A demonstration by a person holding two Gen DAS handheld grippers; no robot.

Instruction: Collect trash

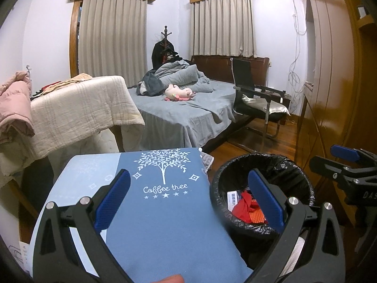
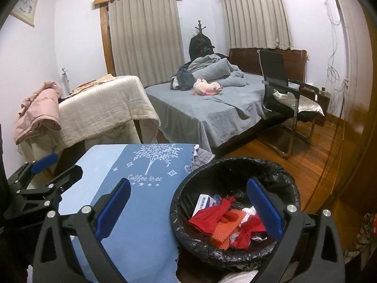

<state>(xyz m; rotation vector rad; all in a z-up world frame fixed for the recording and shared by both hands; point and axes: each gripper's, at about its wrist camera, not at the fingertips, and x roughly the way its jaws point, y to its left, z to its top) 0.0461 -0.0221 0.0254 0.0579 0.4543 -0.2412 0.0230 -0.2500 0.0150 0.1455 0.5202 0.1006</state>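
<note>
My left gripper (image 1: 188, 200) sits at the bottom of its frame with both blue fingers (image 1: 113, 200) spread wide and nothing between them, hovering over the blue cloth (image 1: 165, 224) printed with a white tree. My right gripper (image 2: 188, 202) is spread the same way and holds nothing; its right finger (image 2: 264, 210) hangs over the bin (image 2: 235, 254), its left over the cloth. In the left view the right gripper shows at the right edge, and in the right view the left gripper shows at the lower left.

Just beside the cloth's right edge stands the bin, lined with a black bag. The trash (image 2: 221, 224) lies inside it: red scraps, an orange piece, a small white and blue box (image 2: 205, 202).

Beyond, at middle left, a cream blanket (image 1: 77, 110) drapes over furniture with a pink coat (image 1: 14, 103) beside it. Further back, a grey bed (image 1: 183, 108) carries 1 pink plush toy (image 1: 179, 93), with a black chair (image 1: 256, 99) to its right. 2 curtained windows (image 1: 113, 35) fill the far walls.
</note>
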